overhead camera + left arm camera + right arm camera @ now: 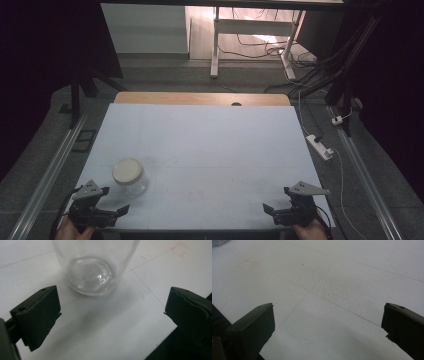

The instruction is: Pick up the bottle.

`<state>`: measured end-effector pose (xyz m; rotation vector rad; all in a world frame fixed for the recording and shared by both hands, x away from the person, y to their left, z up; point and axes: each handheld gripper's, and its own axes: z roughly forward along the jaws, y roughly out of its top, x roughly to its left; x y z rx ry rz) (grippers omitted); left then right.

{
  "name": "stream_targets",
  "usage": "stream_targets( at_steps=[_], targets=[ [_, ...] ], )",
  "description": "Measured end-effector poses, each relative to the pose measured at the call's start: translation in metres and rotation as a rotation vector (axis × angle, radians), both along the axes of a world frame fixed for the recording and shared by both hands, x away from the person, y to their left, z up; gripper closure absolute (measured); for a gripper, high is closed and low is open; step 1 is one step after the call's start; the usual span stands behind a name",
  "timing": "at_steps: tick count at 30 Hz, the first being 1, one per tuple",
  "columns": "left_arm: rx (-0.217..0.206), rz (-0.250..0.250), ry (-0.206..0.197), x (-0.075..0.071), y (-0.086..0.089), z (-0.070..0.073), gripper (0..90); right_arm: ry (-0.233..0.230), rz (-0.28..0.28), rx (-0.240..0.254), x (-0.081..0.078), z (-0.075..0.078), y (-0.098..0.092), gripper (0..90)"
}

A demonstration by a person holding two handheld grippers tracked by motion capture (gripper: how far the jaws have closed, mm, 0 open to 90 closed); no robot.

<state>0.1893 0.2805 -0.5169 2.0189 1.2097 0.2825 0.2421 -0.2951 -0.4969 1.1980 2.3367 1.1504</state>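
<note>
A clear glass jar (131, 176) with a pale lid stands upright on the white bench (210, 145). The left tool (114, 201) sits just beside the jar, jaws spread wide, gripping nothing. The right tool (276, 200) is well apart from the jar, spread too.
</note>
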Motion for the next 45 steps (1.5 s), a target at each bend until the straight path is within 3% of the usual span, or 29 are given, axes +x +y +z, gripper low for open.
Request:
stream_targets(
  at_steps=[5, 10, 15, 18, 30, 45],
  targets=[
    [0.003, 0.002, 0.023, 0.008, -0.002, 0.001, 2.0, 0.000, 0.004, -0.003, 0.000, 0.000, 0.000, 0.0],
    [0.013, 0.007, 0.021, 0.014, -0.003, 0.000, 2.1, 0.000, 0.007, -0.006, 0.000, 0.000, 0.001, 0.0],
    [0.028, 0.006, 0.001, 0.019, -0.004, 0.000, 1.8, 0.002, 0.008, -0.007, 0.000, 0.000, 0.001, 0.0],
    [0.011, -0.002, -0.029, 0.023, -0.003, 0.002, 0.8, 0.005, 0.008, -0.009, 0.000, 0.000, 0.001, 0.0],
    [0.001, -0.029, -0.068, 0.041, -0.007, -0.004, 0.0, 0.012, 0.010, -0.013, 0.001, -0.001, 0.002, 0.0],
    [0.023, -0.051, -0.068, 0.057, -0.015, -0.002, 0.0, 0.017, 0.012, -0.014, 0.002, -0.001, 0.002, 0.0]
  ],
)
